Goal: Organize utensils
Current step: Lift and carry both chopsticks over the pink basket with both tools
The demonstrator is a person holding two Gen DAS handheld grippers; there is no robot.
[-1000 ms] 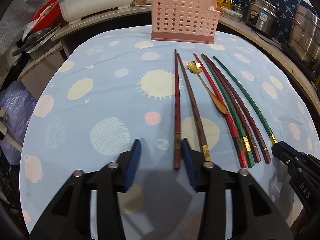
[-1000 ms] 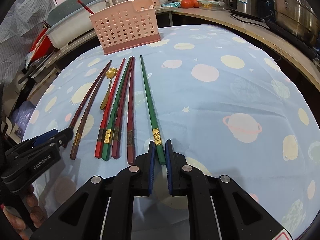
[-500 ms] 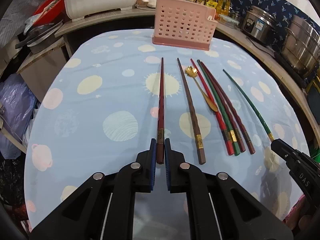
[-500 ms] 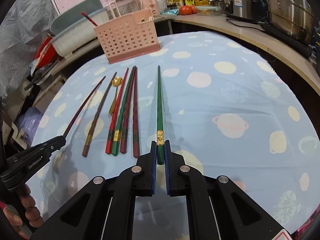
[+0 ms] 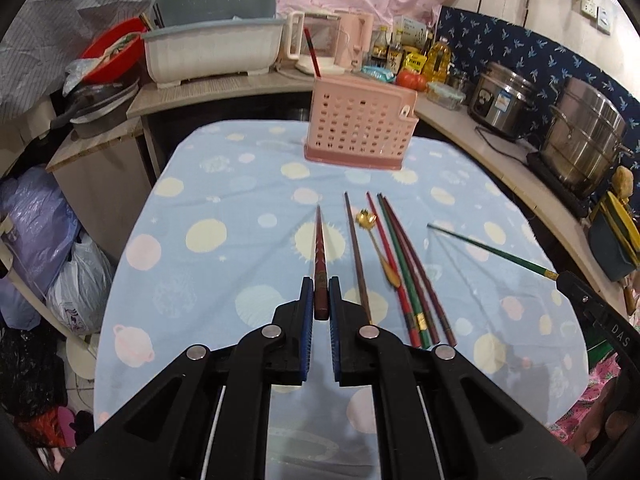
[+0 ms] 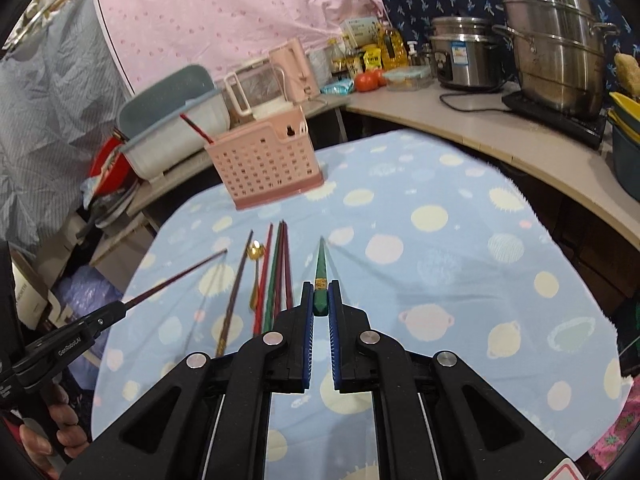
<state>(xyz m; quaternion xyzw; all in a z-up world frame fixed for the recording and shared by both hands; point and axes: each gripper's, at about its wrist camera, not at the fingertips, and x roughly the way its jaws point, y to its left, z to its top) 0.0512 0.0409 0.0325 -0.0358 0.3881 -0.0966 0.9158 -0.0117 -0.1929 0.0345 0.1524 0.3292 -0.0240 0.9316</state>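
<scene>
My left gripper is shut on a dark red chopstick, lifted above the blue planet-print tablecloth. My right gripper is shut on a green chopstick, also raised off the cloth; in the left wrist view that green chopstick slants in from the right. A brown chopstick, a gold spoon and red, green and dark red chopsticks lie side by side on the cloth. A pink perforated utensil basket stands at the table's far edge with one red chopstick upright in it.
Behind the basket a counter carries a white dish tub, a pink kettle, bottles and tomatoes. Steel pots stand on the right counter. Bags sit on the floor at the left. A hand holds the left gripper's handle.
Both grippers rose from the cloth, each carrying its chopstick up with it. The left gripper first shut on the dark red chopstick. The basket and counter now show lower in both views.
</scene>
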